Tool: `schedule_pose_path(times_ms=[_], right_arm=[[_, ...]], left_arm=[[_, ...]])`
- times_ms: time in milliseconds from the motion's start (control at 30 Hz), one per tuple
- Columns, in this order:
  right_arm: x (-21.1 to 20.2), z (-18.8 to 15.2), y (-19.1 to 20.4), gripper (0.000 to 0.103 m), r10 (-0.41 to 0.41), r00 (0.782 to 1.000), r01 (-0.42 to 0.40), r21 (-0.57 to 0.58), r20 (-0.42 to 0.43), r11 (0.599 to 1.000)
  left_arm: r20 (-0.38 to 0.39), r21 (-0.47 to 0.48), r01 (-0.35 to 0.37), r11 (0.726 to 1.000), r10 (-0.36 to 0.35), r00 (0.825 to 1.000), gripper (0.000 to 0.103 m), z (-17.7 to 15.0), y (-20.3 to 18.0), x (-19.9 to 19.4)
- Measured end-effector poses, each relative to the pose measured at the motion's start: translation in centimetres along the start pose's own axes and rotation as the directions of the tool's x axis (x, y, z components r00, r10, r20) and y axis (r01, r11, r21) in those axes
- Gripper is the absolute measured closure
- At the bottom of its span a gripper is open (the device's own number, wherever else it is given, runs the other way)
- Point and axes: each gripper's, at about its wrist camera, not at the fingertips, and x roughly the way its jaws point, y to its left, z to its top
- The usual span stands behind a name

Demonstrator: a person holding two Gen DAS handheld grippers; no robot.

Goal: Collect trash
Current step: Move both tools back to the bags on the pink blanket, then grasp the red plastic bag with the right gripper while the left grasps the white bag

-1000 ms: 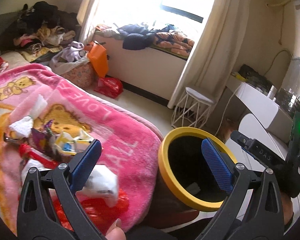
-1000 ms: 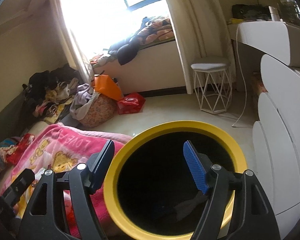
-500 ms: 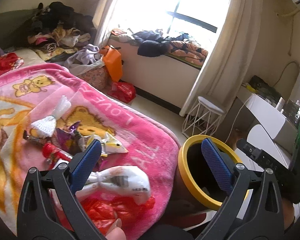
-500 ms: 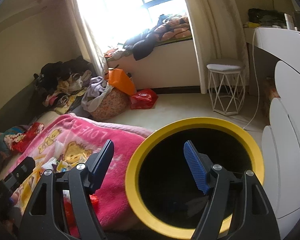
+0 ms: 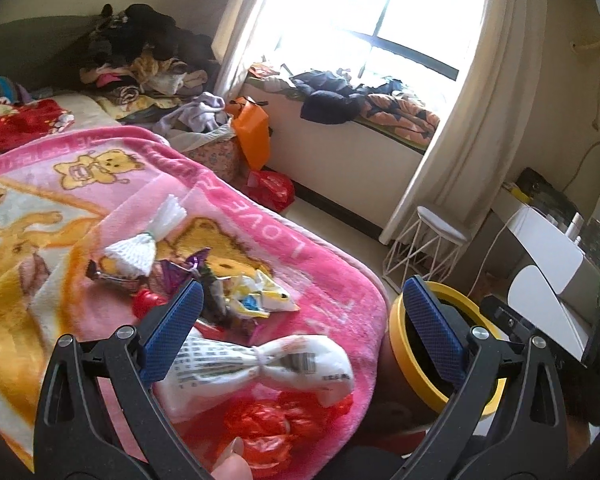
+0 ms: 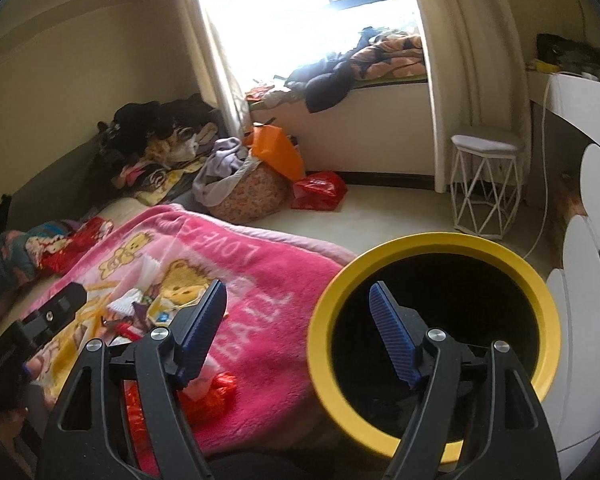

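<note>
left gripper (image 5: 300, 326) gapes wide, empty, above the twisted white plastic wrapper (image 5: 260, 364): light, crinkly (take its knotted waist); right gripper (image 6: 296, 336) open, empty too.

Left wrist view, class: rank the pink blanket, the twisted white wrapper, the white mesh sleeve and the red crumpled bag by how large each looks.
1. pink blanket, by far.
2. twisted white wrapper.
3. red crumpled bag, close to the wrapper; both lie near the lens, so this order is unsure.
4. white mesh sleeve.
</note>
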Motion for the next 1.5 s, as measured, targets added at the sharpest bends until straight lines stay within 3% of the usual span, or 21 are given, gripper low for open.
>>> schedule_pose_path(times_ms=[633,1033,1300,1500], right_arm=[[0.4,-1.8,5.3,0.03,0.104,0.992,-0.11,-0.099,-0.07,0.989],[2.6,-4.2,7.2,0.03,0.121,0.969,-0.153,-0.135,-0.216,0.979],[4.3,-6.0,7.8,0.03,0.125,0.943,-0.172,-0.129,-0.308,0.977],[6.0,-7.0,8.4,0.03,0.147,0.91,-0.2,-0.099,-0.387,0.975]], left_arm=[[-0.012,-0.07,-0.058,0.996,0.058,0.998,0.011,1.8,5.2,-1.2],[-0.09,-0.048,-0.061,0.997,0.057,0.994,0.011,0.3,7.6,-1.8],[-0.193,-0.052,-0.013,0.999,0.003,0.981,0.029,-1.8,7.9,-0.7],[-0.258,-0.033,0.001,0.999,-0.009,0.966,0.04,-3.1,7.2,0.6]])
